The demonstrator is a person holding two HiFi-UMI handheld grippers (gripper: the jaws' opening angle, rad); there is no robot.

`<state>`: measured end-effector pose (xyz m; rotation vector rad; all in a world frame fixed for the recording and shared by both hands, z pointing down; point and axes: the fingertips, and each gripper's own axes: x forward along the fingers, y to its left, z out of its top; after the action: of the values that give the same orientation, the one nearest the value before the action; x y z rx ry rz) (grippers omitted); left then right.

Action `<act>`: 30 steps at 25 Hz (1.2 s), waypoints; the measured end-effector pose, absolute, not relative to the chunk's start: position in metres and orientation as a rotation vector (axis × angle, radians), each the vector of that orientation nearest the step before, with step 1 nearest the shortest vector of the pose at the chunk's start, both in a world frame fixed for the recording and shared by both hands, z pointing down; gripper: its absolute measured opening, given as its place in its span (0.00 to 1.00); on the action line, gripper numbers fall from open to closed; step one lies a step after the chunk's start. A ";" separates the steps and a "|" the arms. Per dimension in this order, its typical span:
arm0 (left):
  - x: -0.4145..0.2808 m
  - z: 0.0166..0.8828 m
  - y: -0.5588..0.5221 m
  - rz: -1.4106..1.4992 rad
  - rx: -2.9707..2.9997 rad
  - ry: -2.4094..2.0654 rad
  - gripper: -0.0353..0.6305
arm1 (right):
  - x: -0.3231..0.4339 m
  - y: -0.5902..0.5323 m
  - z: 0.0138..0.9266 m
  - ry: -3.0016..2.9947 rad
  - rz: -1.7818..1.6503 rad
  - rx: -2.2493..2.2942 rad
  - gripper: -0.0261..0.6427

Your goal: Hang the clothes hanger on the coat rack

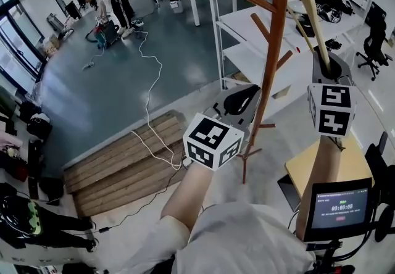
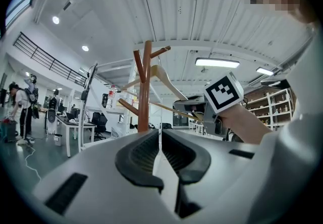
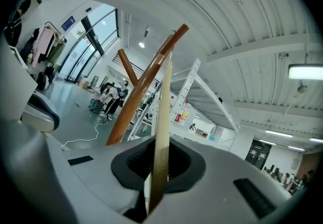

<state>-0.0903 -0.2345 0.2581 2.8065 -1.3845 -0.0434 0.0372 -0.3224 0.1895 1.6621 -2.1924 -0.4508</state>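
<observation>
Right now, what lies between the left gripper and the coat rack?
Nothing: in the left gripper view the stretch from the left gripper to the coat rack is bare air.

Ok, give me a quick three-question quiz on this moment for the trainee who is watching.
1. Multiple choice: what is the right gripper clamped on? A) the wooden clothes hanger; B) a towel; C) nothing.
2. True or false: the left gripper is gripping the hanger too.
3. Fill in: the coat rack is made of brown ____.
Key: 1 A; 2 false; 3 wood.
</observation>
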 end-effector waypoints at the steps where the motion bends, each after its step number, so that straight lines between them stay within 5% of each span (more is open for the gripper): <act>1: -0.091 0.258 -0.234 -0.045 2.804 -1.388 0.06 | 0.037 -0.323 0.190 -2.180 -0.459 1.667 0.07; 30: -0.096 0.273 -0.231 -0.050 2.766 -1.438 0.06 | 0.025 -0.316 0.194 -2.082 -0.652 1.529 0.14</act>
<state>-0.0964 -0.2308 0.2733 2.7655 -1.4385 -0.0505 0.0251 -0.3156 0.1938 1.5285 -2.0823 -0.6525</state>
